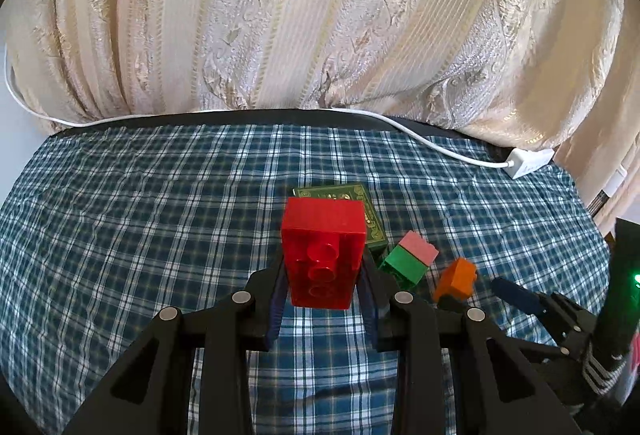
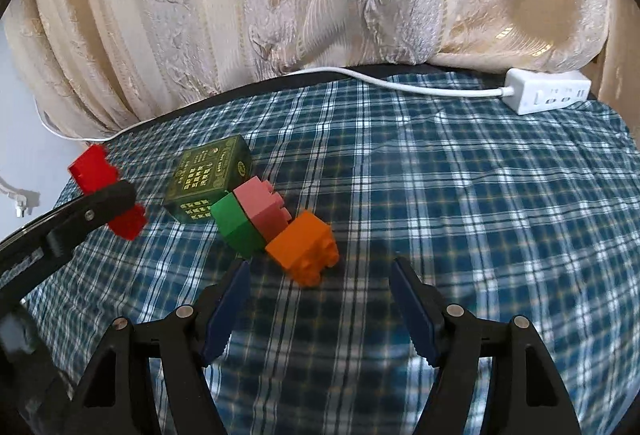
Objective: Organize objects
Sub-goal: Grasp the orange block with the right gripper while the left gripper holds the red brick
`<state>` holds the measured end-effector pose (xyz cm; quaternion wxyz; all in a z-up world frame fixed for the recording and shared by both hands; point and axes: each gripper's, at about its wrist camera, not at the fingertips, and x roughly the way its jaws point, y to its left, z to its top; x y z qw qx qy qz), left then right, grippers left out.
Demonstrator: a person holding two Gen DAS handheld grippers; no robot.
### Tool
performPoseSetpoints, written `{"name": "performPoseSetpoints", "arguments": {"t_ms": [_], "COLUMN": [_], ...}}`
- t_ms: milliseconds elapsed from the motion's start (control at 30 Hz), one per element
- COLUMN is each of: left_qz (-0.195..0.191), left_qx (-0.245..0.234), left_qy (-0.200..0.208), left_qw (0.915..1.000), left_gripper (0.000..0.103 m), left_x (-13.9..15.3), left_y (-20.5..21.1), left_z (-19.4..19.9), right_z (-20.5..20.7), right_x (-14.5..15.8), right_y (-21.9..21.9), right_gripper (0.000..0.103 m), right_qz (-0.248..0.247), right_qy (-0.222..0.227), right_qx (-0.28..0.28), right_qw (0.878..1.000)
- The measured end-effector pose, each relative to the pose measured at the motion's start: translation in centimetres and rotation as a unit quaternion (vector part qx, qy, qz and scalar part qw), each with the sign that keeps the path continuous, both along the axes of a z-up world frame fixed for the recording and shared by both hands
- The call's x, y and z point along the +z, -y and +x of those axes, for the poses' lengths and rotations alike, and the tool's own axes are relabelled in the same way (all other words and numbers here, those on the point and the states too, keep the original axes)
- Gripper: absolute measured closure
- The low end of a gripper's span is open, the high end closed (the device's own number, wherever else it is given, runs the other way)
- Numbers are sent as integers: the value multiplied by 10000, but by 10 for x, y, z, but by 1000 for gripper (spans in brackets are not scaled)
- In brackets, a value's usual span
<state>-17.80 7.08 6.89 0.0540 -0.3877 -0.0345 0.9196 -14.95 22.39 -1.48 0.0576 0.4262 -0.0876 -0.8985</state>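
My left gripper [image 1: 323, 275] is shut on a red brick [image 1: 323, 251] and holds it above the plaid cloth; the brick also shows in the right wrist view [image 2: 94, 169]. A dark green box [image 2: 208, 179] lies on the cloth. A joined green and pink brick [image 2: 250, 217] rests against it, and an orange brick [image 2: 304, 247] lies next to that. My right gripper [image 2: 320, 275] is open and empty, just short of the orange brick. In the left wrist view the green and pink brick [image 1: 408, 259] and orange brick [image 1: 456, 277] lie to the right.
A blue plaid cloth [image 2: 480, 215] covers the table. A white power strip [image 2: 548, 97] with its cable lies at the back right edge. A cream curtain [image 1: 320, 15] hangs behind the table.
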Motion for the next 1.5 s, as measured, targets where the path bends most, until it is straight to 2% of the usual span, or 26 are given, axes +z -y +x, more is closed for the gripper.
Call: {"name": "performPoseSetpoints", "arguments": {"t_ms": [233,400,533,767,1500], "left_qz": [14,21,26,58,224], "left_qx": [9,6,-4,-63,-499], "left_qy": [44,45,64,14,-342], "left_qw": [10000,10000,10000,10000,9979], "left_gripper": [70,70,70,70,70], "left_x": [0,-1,-1,3,36], "left_y": [-1,-1,-2,-5,-32], "left_z": [0,0,0,4,33], "right_z": [-15,-19,-18,-6,81], "right_x": [-5,-7,-7,-2,41], "right_y": [8,12,11,4,-7], "right_gripper": [33,47,62,64,65], "right_qz": [74,119,134,-2,-246], "right_qy": [47,51,55,13,-527], "right_qx": [99,142,101,-16,-363], "right_qw": [9999,9998,9998,10000,9976]}}
